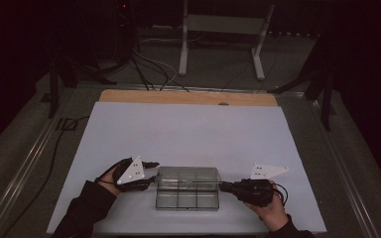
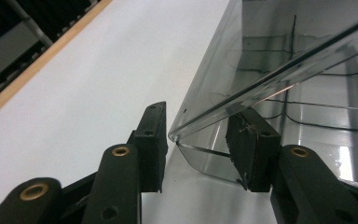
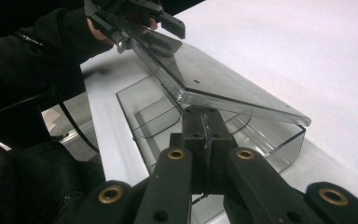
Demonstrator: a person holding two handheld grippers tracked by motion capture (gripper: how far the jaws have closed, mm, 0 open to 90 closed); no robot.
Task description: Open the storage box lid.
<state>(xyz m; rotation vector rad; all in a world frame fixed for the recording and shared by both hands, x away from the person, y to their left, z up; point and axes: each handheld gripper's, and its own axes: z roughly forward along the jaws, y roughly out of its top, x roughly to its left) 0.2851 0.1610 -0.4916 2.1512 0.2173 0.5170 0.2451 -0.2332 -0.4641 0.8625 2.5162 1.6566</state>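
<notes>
Black, matte fingers (image 3: 200, 140) of the right gripper (image 3: 204, 122) rise from the 6 o'clock edge of the right gripper view, pressed together with the thin edge of a clear plastic compartment box (image 3: 205, 112) pinched between them, brass rivets at their joints. The box is smoke-tinted, glossy and rectangular, with rounded dividers inside; its flat hinged lid (image 3: 223, 86) stands tilted up, partly open. In that view the left gripper (image 3: 135, 18) meets the lid's far end at about 11 o'clock, a dark sleeve (image 3: 37, 51) behind it.

Left gripper view: the two fingers (image 2: 151, 140) stand apart on either side of the box's corner; the right pad lies against the clear wall, the left one just beside it with a slim gap.

From the high view, the box (image 1: 187, 187) sits on the white-covered tabletop (image 1: 188, 129) near the 6 o'clock edge, between the left gripper (image 1: 151, 173) at 9 o'clock of it and the right gripper (image 1: 223, 186) at 3 o'clock. Grey three-cornered plates top both tools. A bare wooden strip (image 1: 188, 97) edges the tabletop at 12 o'clock.
</notes>
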